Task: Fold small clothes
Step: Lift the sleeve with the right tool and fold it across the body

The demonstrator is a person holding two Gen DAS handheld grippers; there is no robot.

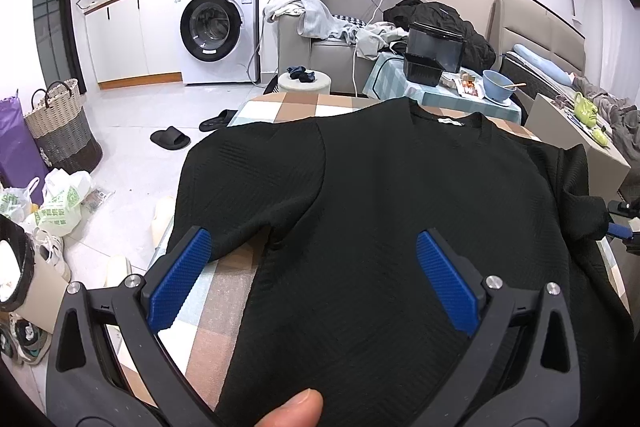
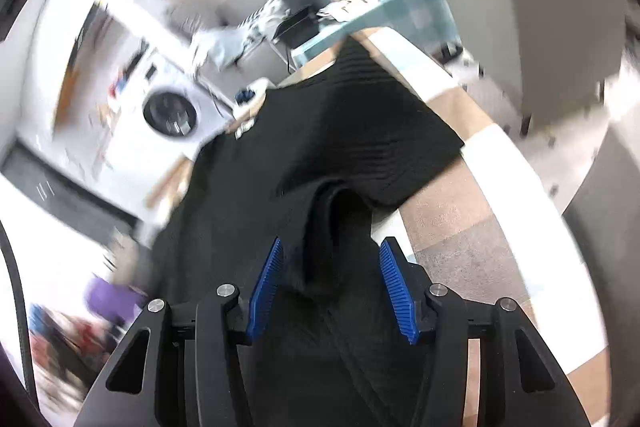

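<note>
A black ribbed short-sleeved shirt lies spread on a table under a checked cloth, collar and label at the far edge. My left gripper hovers over its lower left part, blue pads wide open, with nothing gripped; a thumb shows at the bottom. In the blurred right wrist view the shirt has a raised fold by the right sleeve. That fold sits between the parted pads of my right gripper, which do not press on it. The table's right edge is bare.
Beyond the table stand a white stool, a sofa heaped with clothes, and a side table with black containers and a blue bowl. A washing machine, slippers, a woven basket and bags lie left.
</note>
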